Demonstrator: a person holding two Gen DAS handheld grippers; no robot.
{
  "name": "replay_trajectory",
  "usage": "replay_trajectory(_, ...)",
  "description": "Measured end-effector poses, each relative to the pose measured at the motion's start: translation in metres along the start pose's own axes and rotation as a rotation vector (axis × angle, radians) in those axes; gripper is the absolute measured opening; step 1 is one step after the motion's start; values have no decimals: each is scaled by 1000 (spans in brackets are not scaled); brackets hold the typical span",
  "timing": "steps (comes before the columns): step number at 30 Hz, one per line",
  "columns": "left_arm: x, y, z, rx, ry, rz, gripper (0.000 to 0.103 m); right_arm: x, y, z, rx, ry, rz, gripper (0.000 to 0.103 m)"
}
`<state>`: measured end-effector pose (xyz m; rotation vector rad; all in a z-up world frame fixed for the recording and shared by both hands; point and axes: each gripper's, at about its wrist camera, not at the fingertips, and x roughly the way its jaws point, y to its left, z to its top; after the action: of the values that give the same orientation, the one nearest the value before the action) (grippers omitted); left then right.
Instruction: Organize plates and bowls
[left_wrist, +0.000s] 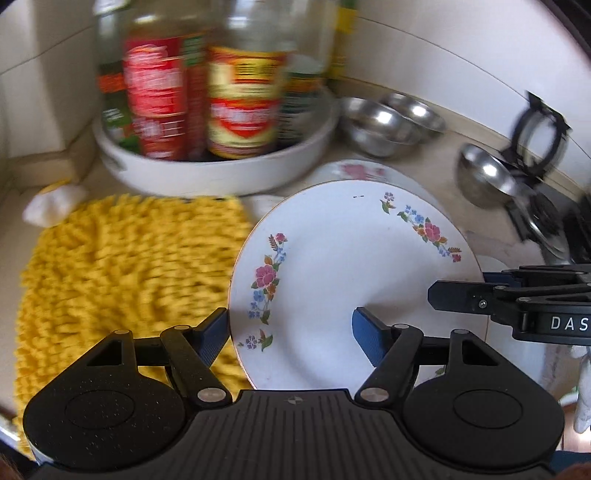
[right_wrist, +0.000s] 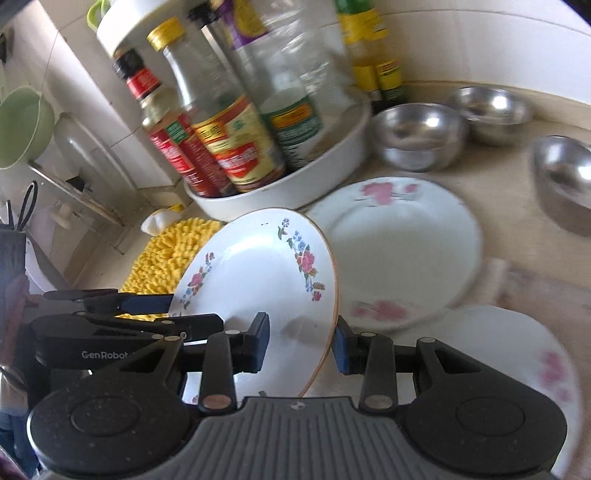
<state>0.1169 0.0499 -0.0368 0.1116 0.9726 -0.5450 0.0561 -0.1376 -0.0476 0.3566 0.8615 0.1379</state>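
Two grippers straddle the flowered plate (right_wrist: 258, 273), which we hold tilted above the counter (right_wrist: 509, 243). Our left gripper (left_wrist: 290, 328) and right gripper (right_wrist: 301, 345) both have jaws spread across opposite rim sections; whether they pinch it, we cannot tell. A pink-patterned plate (right_wrist: 399, 251) lies just behind, near three steel bowls (right_wrist: 417, 136).

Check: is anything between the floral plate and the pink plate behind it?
Nothing visible. The floral plate, tilted with its rim between the fingers of the left gripper and right gripper, overlaps the pink plate's near edge, and that plate's face is bare. The bowls and bottle tray sit beyond it.
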Motion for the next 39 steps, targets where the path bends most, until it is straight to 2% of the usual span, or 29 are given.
replay_trajectory(8,14,-65,3,118,26,-78,77,-54,-41,-24,82,-58,-87,58)
replay_trajectory(16,32,-112,-2,191,75,-113,77,-83,-74,-49,146,-76,-133,58)
replay_trajectory(17,32,-116,-5,197,73,-133,72,-85,-77,-51,150,-79,-134,58)
replay_trajectory(19,26,-127,-7,198,91,-322,42,-89,-81,-54,154,-68,-72,55)
replay_trajectory(20,24,-139,-9,235,90,-312,42,-89,-80,-55,150,-61,-54,45)
replay_trajectory(21,22,-150,-11,292,61,-234,58,-89,-78,-56,130,-48,-75,44)
replay_trajectory(22,19,-154,-12,314,34,-187,71,-91,-80,-58,121,-49,-99,44)
replay_trajectory(23,17,-153,-11,303,18,-201,71,-94,-86,-60,125,-59,-130,44)
replay_trajectory(24,13,-147,-7,263,-1,-252,68,-97,-97,-62,141,-71,-170,44)
replay_trajectory(25,10,-142,-3,221,-27,-278,70,-99,-108,-65,150,-75,-222,44)
replay_trajectory(27,3,-123,-3,142,-140,-227,77,-106,-130,-69,182,-84,-310,43)
replay_trajectory(29,1,-94,-11,31,-166,-207,78,-111,-139,-74,181,-89,-333,44)
replay_trajectory(30,0,-83,-14,17,-154,-191,76,-113,-142,-78,192,-103,-328,44)
replay_trajectory(32,-4,-65,-22,29,-131,-93,81,-112,-139,-83,188,-123,-289,44)
replay_trajectory(34,0,-45,-29,28,-74,-35,81,-104,-133,-82,186,-149,-281,44)
replay_trajectory(36,11,-31,-37,4,22,-36,80,-91,-125,-77,192,-154,-250,44)
replay_trajectory(39,25,-24,-53,-12,126,-109,81,-75,-114,-69,178,-124,-209,44)
